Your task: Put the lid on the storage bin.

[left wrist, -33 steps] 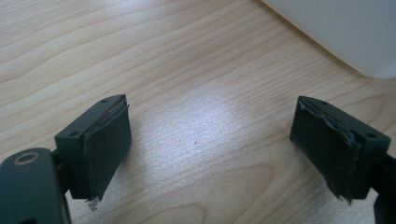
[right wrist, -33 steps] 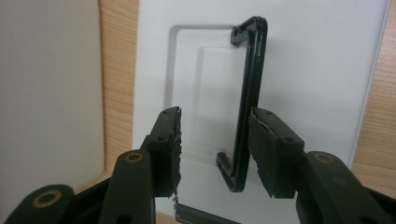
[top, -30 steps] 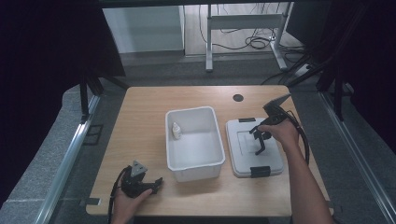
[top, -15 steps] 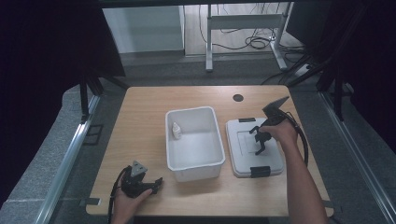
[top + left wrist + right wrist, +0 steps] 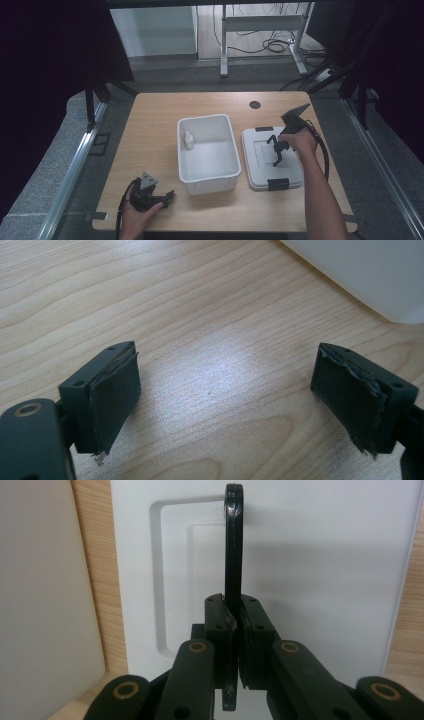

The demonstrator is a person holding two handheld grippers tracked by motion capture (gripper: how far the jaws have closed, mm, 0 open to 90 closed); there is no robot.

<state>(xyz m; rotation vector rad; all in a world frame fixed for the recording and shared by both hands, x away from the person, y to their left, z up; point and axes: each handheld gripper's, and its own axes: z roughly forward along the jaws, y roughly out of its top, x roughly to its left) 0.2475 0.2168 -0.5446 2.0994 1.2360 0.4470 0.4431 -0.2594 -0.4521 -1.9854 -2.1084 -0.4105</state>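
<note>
While lidless, white bin (image 5: pixel 207 150) holds small bottle (image 5: pixel 189 140).

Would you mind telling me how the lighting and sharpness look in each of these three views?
High view: the table is evenly lit, the surroundings nearly black, the image soft. Left gripper view: a pale glare patch on the wood between the open jaws, pads sharp. Right gripper view: the black handle casts a soft shadow on the white lid; the near linkage is slightly blurred.

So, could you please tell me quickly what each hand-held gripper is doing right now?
Left hand-held gripper: open, holding nothing.
Right hand-held gripper: shut on the lid's black handle.
</note>
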